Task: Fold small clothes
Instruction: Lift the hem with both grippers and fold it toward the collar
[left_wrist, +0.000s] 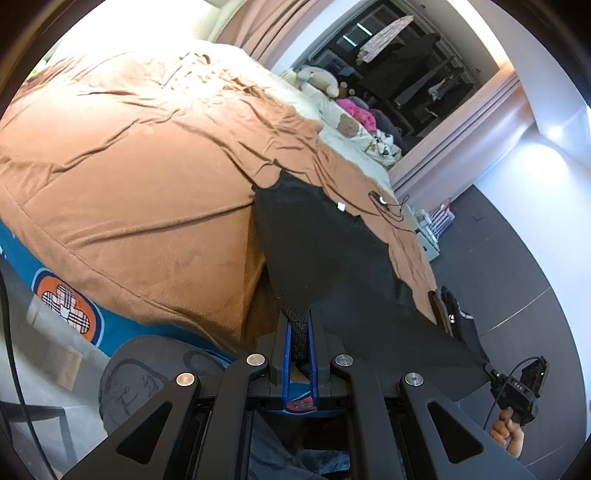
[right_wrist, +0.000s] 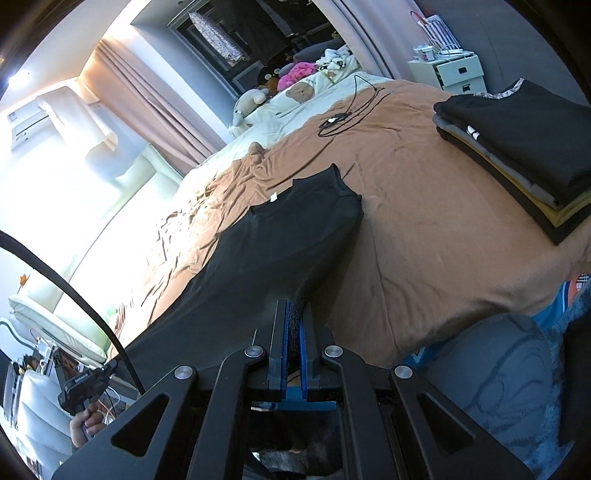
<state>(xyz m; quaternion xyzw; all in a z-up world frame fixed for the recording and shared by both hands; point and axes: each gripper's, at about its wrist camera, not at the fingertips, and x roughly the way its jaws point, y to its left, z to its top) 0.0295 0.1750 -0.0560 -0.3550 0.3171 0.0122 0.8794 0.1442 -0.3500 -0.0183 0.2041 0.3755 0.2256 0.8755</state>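
Pinching ribbed hem of black shirt (right_wrist: 295, 236), both grippers (left_wrist: 299, 332) (right_wrist: 293, 325).

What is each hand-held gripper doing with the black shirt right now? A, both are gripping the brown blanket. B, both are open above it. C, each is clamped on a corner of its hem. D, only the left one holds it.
C: the left hand-held gripper and the right hand-held gripper each pinch a bunched edge of the black shirt, stretched between them over the brown blanket.
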